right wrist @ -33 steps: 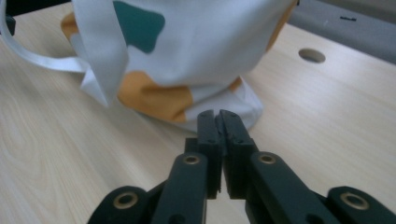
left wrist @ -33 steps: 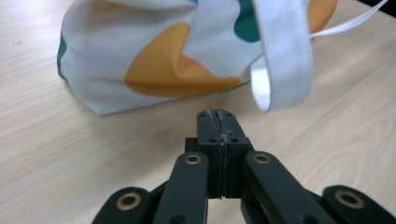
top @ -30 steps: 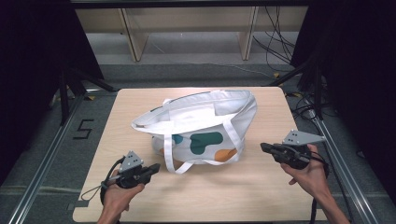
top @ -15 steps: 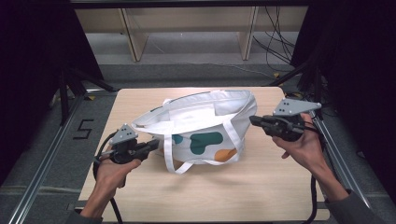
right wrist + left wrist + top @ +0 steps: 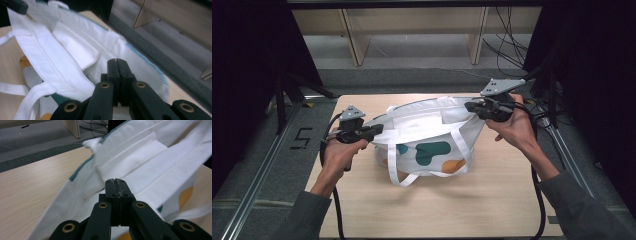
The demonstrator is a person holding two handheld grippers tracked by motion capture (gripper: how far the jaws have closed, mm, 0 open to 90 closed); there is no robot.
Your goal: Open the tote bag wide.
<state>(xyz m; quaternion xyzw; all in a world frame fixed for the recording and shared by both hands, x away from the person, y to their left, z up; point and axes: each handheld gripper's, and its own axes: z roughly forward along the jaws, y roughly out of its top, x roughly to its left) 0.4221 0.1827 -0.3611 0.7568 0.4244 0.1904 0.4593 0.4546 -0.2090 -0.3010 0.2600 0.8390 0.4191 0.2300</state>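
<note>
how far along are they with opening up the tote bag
Done: both grips look made. The left gripper and the right gripper are shut at opposite ends of the white tote bag's rim. In hand: the mouth is held raised and stretched wide, showing the lining, while the bag's base rests on the table. Left: probably just holding it open; nothing is inside yet.

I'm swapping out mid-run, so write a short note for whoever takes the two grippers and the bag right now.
Left gripper: shut, pinching the left edge of the tote bag at its mouth.
Right gripper: shut, pinching the right edge of the mouth.
Bag: white with teal and orange patches, on the wooden table, mouth held open between the two grippers, handles hanging toward the person.
Done: both rims gripped, mouth spread.
Left: probably to lift or straighten the bag; keep both grips firm so that the cloth does not slip.
</note>
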